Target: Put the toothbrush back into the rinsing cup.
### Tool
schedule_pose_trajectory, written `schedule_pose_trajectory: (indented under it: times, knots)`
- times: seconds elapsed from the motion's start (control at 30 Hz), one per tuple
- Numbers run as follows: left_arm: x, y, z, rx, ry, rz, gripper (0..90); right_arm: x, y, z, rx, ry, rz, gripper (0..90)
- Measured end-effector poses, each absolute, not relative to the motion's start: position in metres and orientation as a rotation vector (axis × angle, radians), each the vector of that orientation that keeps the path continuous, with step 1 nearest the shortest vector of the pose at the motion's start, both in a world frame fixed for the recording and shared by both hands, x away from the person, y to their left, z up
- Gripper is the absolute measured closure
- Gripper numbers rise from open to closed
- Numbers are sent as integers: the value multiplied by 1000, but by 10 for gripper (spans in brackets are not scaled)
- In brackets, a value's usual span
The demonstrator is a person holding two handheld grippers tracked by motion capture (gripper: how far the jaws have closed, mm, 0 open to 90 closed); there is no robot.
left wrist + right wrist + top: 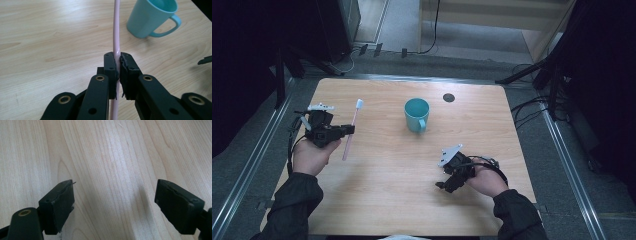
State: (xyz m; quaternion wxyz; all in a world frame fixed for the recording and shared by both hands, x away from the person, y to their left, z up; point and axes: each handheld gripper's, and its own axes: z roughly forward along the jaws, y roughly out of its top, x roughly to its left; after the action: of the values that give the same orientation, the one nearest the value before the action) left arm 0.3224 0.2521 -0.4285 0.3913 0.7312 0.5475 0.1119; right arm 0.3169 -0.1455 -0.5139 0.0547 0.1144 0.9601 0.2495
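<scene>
Nearest to the person, the right gripper [443, 186] sits low over the wooden table [382, 200], near the front edge on the right side. Its two black jaws are spread wide apart, and there is nothing between them. In the right gripper view you can see bare wood in the gap and a soft shadow on the wood by one jaw.

A bit farther back, on the left side, the left gripper [350, 129] is pinching a pink toothbrush [350, 132]. The jaws are pressed together on the thin pink handle, about halfway along it. From the high view the toothbrush points away from the person, with its white brush head at the far end. The close end of the handle sticks out past the jaws, toward the person.

The left gripper view shows the black pads [110, 67] squeezing the pink handle tight on both sides. The brush head runs off the top of that view.

Farther back, near the middle of the table, stands a teal mug [417, 114]. It is upright, with its handle facing the person. From above, the inside looks plain teal, with nothing in it that I can see. The toothbrush is well apart from the mug, off to its left.

Past the mug there is a small dark round spot [449, 97] on the table.
</scene>
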Motion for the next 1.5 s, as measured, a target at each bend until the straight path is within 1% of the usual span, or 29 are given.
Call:
schedule_pose_trajectory:
  times: [0.27, 0.47, 0.97, 1.5]
  knots:
    - [322, 236, -426, 1883, 1327, 333, 838, 316, -148, -513, 353, 2902, 763, 161]
    - [325, 222, -421, 1858, 1289, 382, 839, 316, -151, -512, 383, 2897, 773, 161]
    - [345, 190, -410, 1832, 1228, 398, 839, 315, -150, -512, 370, 2900, 773, 161]
    - [377, 156, -400, 1802, 1183, 401, 839, 315, -149, -512, 368, 2899, 776, 161]
